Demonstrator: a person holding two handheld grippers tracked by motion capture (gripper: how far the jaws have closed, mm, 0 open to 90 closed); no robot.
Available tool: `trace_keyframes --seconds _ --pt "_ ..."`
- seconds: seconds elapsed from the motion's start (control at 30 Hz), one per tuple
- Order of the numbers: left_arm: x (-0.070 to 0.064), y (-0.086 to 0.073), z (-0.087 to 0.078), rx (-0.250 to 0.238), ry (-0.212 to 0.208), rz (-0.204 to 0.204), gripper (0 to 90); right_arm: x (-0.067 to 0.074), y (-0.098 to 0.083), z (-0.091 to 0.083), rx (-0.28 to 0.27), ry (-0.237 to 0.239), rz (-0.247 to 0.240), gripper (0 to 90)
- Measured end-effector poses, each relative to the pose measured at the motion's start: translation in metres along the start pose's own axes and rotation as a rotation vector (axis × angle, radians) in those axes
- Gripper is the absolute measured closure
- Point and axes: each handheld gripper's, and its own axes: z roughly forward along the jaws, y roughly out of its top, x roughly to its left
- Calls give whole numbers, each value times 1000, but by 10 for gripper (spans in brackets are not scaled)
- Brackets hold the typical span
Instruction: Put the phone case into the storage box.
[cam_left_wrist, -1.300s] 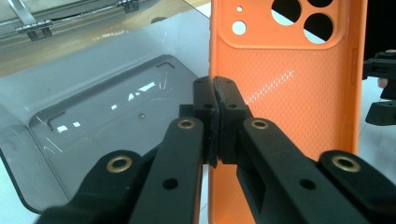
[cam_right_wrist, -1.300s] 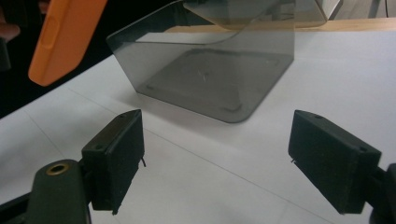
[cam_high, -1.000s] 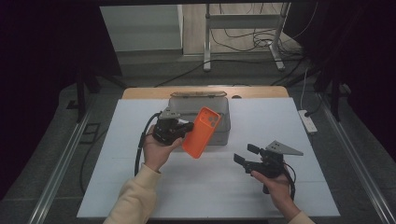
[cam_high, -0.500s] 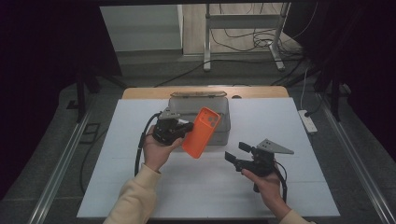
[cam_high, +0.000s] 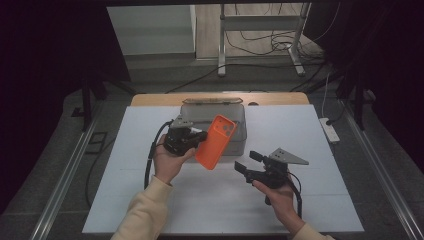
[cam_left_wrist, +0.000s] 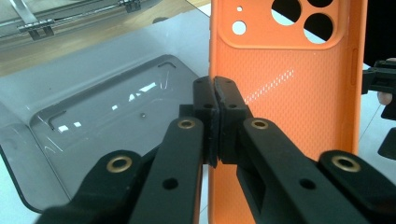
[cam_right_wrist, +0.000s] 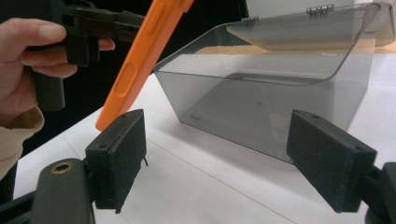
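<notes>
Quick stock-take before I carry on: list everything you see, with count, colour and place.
Soft orange phone case: one, orange, pinched by one edge, held tilted in front of the box.
Clear grey plastic box: one, smoky transparent, lid open, at the table's far middle.
White table: one, white top.
Power strip: one, white, right of the table.
Left claw: one, black, shut on the case.
Right claw: one, black, open, empty, low at the right.

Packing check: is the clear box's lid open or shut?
Open: the clear box has its lid swung back, its inside exposed.
</notes>
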Motion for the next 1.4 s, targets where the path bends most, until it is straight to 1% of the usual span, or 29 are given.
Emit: trace_keyframes --seconds 0.13,0.47,0.67,0.9,1.4 --pt "0 0 0 1 0 2 889 4 1 2 -7 12 -4 201" --pt "-1 0 0 -4 0 3 889 8 5 5 -24 14 -1 204" --pt "-1 0 -1 -8 1 2 889 10 5 7 -24 15 -4 204" --pt "-1 0 -1 -5 1 4 889 15 6 11 -20 22 -22 204" --pt "-2 0 -1 -12 4 2 889 22 10 16 -26 36 -27 206"
